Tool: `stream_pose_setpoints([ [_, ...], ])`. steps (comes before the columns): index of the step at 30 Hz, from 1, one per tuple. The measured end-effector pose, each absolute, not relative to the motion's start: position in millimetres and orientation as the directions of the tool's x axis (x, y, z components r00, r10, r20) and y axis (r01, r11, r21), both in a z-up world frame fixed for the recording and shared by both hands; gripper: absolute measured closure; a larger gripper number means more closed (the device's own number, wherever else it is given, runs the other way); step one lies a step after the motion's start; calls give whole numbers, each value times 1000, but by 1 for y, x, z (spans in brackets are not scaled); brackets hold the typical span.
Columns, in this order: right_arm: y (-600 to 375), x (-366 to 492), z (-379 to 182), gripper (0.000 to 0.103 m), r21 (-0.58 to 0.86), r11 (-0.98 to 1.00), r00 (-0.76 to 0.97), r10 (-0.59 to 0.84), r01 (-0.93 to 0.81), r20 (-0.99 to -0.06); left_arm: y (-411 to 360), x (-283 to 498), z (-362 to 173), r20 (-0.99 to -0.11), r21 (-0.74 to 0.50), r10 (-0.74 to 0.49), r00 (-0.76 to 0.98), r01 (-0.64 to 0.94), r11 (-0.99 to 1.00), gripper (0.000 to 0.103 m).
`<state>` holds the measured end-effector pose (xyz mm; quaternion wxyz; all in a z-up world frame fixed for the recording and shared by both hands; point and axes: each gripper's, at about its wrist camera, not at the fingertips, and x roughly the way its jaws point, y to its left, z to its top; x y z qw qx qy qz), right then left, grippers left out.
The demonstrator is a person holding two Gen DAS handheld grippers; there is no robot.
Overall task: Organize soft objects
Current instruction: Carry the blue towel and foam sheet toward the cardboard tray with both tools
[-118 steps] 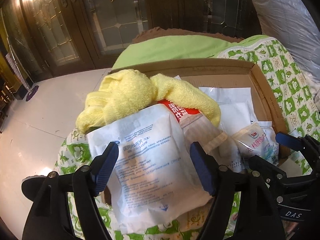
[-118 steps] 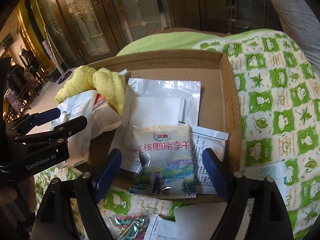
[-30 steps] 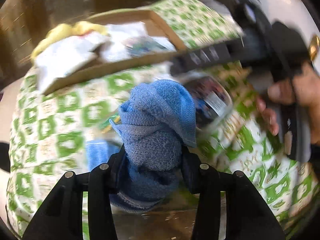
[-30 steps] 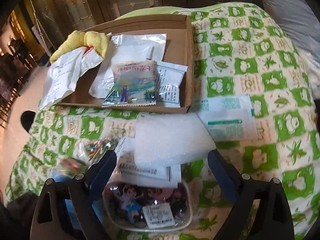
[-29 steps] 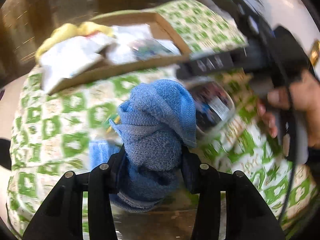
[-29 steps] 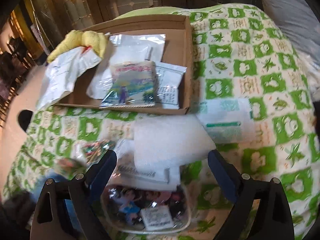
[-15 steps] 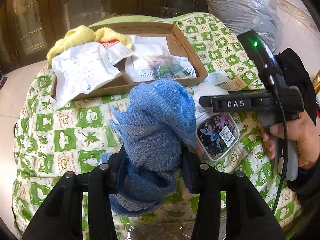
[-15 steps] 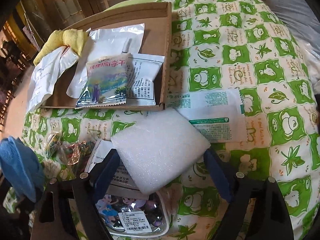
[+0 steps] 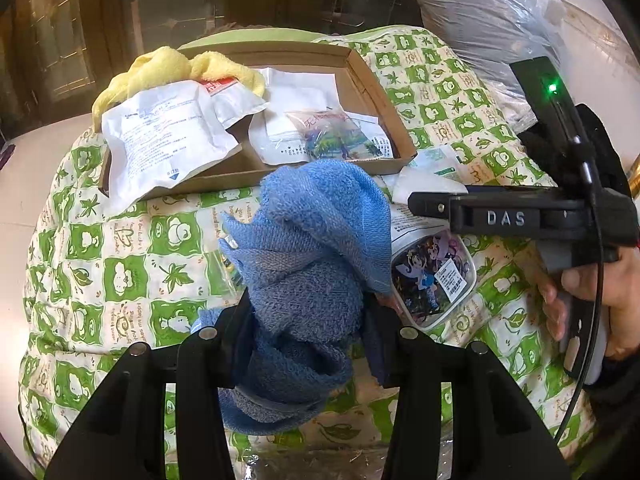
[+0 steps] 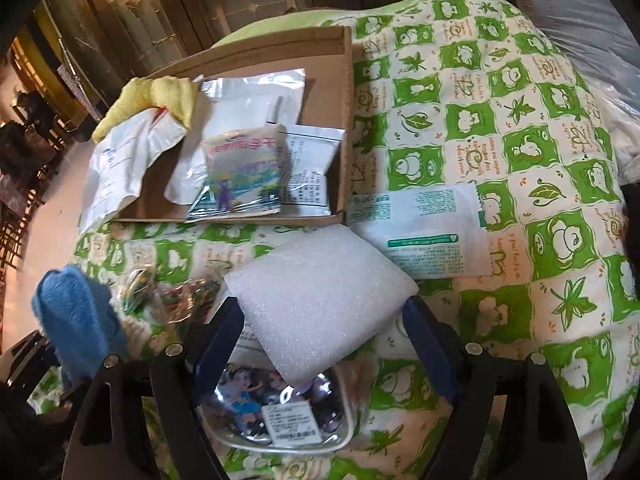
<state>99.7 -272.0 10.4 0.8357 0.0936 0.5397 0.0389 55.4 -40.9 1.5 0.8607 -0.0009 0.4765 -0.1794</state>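
Note:
My left gripper (image 9: 308, 312) is shut on a bunched blue towel (image 9: 316, 240), held above the green-patterned quilt; that towel also shows at the left of the right wrist view (image 10: 76, 312). My right gripper (image 10: 322, 320) points down at a white foam pad (image 10: 320, 300). Its jaws are closing with the pad between them, the blue pads (image 10: 222, 332) close beside its corners. A cardboard box (image 9: 376, 84) further back holds a yellow towel (image 9: 168, 66) and several packets. A hand (image 9: 592, 280) holds the right tool.
A clear pouch with cartoon figures (image 10: 276, 404) lies under the foam pad's near edge. A flat white packet (image 10: 420, 232) lies right of the pad, a bag of coloured sweets (image 10: 176, 292) left of it. A large plastic sack (image 9: 480, 12) stands at the back right.
The left gripper has carried the blue towel up and sideways, so it now shows in the right wrist view. The right gripper's jaws have narrowed around the foam pad.

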Motion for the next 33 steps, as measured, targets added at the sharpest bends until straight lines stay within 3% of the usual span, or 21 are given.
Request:
stream_pose_setpoints([
  [33,-273,76,40,21,228,973,470,185,37,-863,-57,82,46,-792,-128,-271,547,286,950,59],
])
